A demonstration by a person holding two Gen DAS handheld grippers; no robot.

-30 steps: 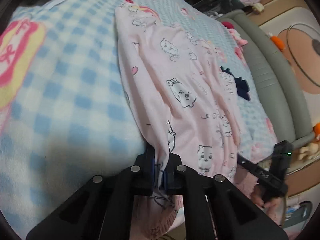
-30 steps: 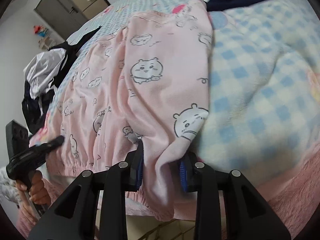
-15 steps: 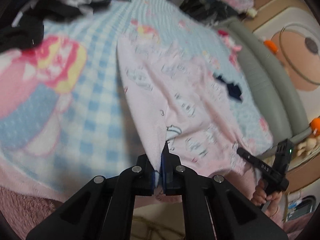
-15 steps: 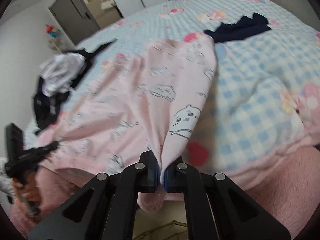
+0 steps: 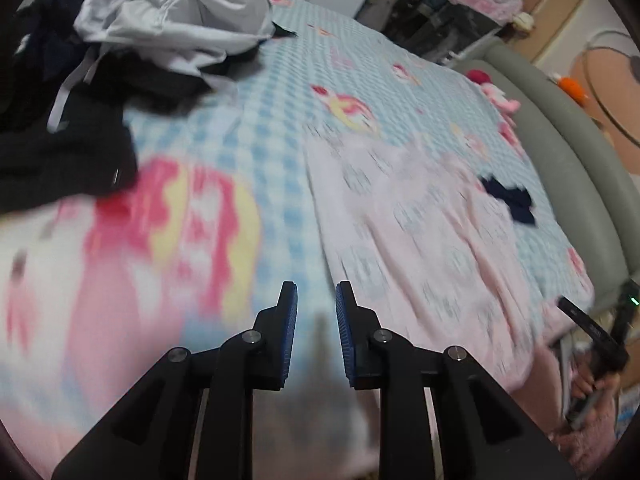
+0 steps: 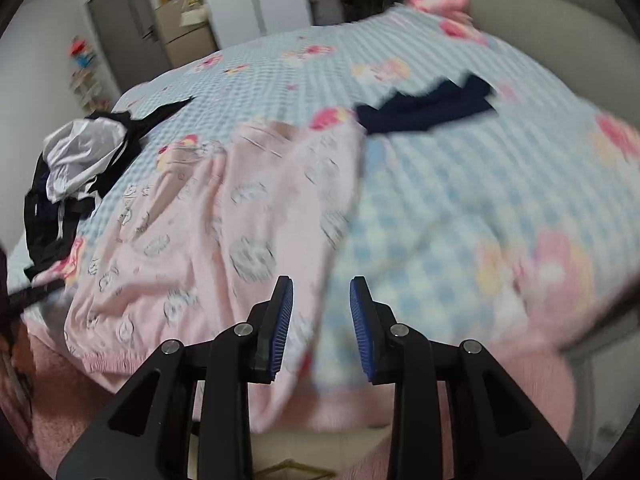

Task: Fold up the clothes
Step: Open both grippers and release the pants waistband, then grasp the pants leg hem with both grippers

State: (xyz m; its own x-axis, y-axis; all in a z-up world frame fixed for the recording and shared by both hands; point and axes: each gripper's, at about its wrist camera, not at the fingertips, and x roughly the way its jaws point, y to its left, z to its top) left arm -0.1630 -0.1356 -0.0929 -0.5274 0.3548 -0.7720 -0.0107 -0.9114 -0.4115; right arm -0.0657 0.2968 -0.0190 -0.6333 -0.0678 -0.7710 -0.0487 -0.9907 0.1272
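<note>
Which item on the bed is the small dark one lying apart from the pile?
Start from the checked blue blanket. The pink pyjamas lie spread across it. At their far corner lies the navy garment, small, plain and dark, far from the black-and-white clothes heap.

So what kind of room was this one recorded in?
Most likely a bedroom in a home: a bed with a blue checked cartoon blanket, pink pajamas spread on it, a heap of black and white clothes, and a grey padded headboard.
</note>
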